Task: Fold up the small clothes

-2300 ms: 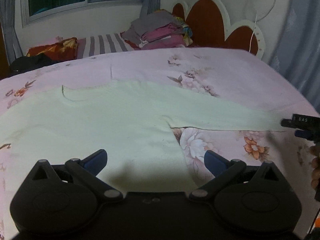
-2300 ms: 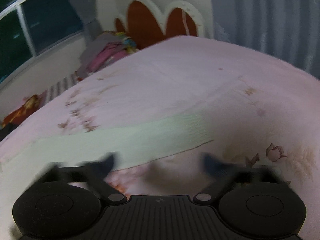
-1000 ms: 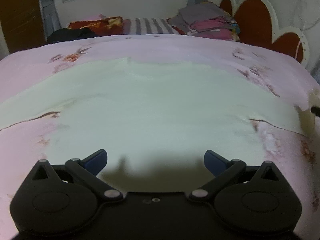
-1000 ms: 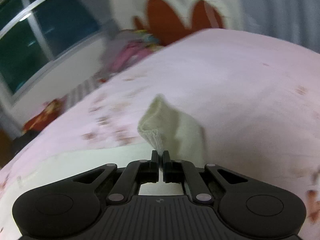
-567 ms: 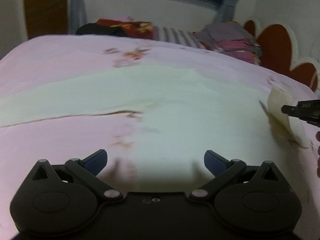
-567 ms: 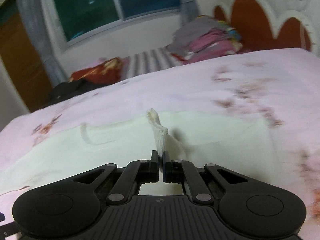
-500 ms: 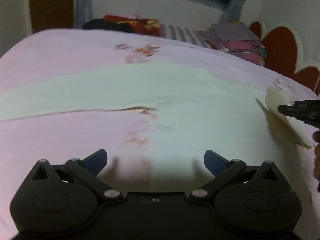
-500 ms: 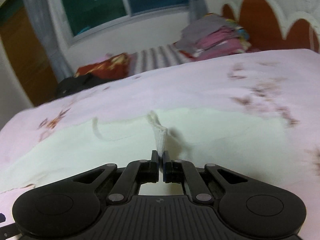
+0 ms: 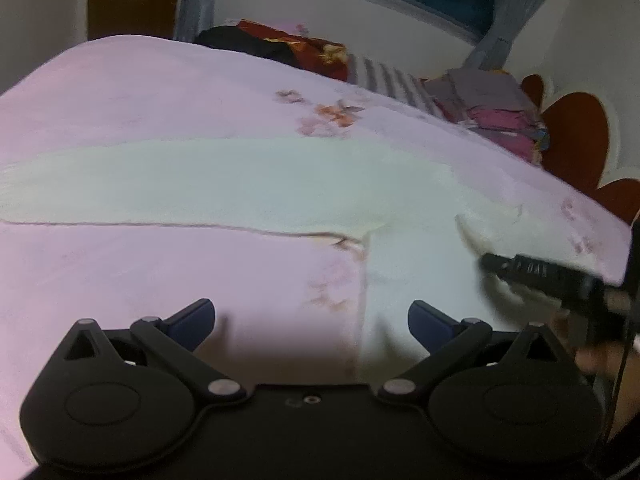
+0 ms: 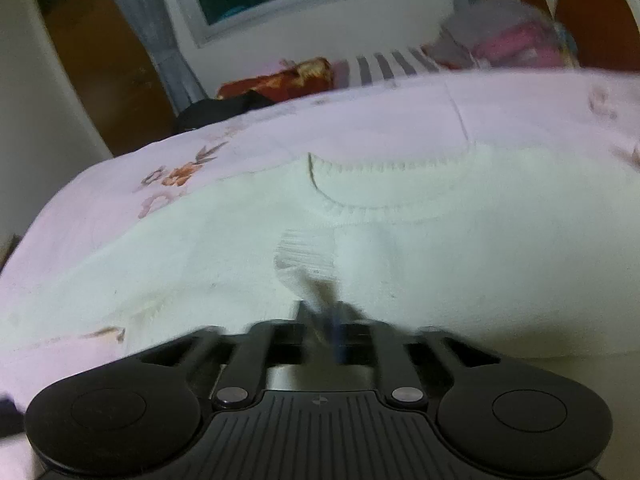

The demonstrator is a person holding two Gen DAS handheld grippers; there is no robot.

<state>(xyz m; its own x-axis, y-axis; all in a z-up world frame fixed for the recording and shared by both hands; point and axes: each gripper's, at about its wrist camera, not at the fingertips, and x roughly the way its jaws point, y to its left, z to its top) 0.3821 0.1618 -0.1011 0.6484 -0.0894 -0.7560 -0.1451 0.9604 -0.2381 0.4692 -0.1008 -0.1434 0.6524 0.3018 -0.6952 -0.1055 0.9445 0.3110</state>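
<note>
Sleeve cuff slipping free as the right claw (image 10: 324,320) lets go over the sweater.
Its jaws are opening, the ribbed cuff (image 10: 304,252) just ahead of the blurred tips and seemingly no longer pinched; if the cuff drags on a tip, I judge the folded sleeve could bunch or flop back off the sweater (image 10: 248,240), which lies flat on the pink bed (image 9: 160,92), collar (image 10: 384,188) beyond the claw. The left claw (image 9: 310,322) hangs spread and empty over the sheet, beside the other sleeve (image 9: 200,180).

A cream knit sweater (image 10: 400,248) lies flat on the bed, one ribbed cuff (image 10: 304,256) folded onto its chest.
</note>
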